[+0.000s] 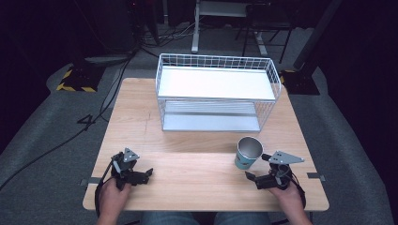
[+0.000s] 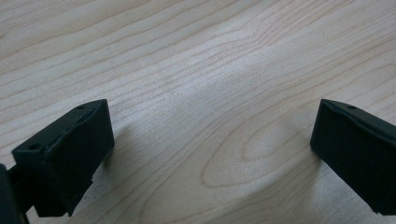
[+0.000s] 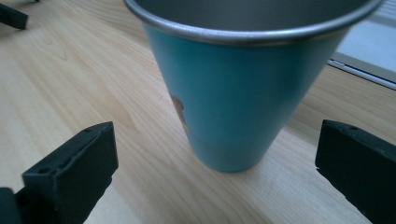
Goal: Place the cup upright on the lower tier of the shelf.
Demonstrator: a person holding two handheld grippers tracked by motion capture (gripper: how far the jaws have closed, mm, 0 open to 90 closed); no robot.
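Note:
A teal metal cup [image 1: 247, 152] with a silver rim stands upright on the wooden table [image 1: 187, 136], near its front right. My right gripper [image 1: 257, 167] sits just in front of it and to its right, open, jaws pointing at the cup. In the right gripper view the cup [image 3: 233, 84] stands close ahead, between the spread jaws of the right gripper [image 3: 214, 140] but beyond their tips, untouched. My left gripper [image 1: 146, 174] rests at the front left, open and empty. In the left gripper view the left gripper [image 2: 212, 140] has bare wood [image 2: 210, 70] between its jaws.
A white wire rack [image 1: 216, 91] with two shelves stands at the back middle of the table, its open side facing me; its lower shelf edge [image 3: 369, 51] shows behind the cup. Beyond the table are grey floor, cables and dark equipment.

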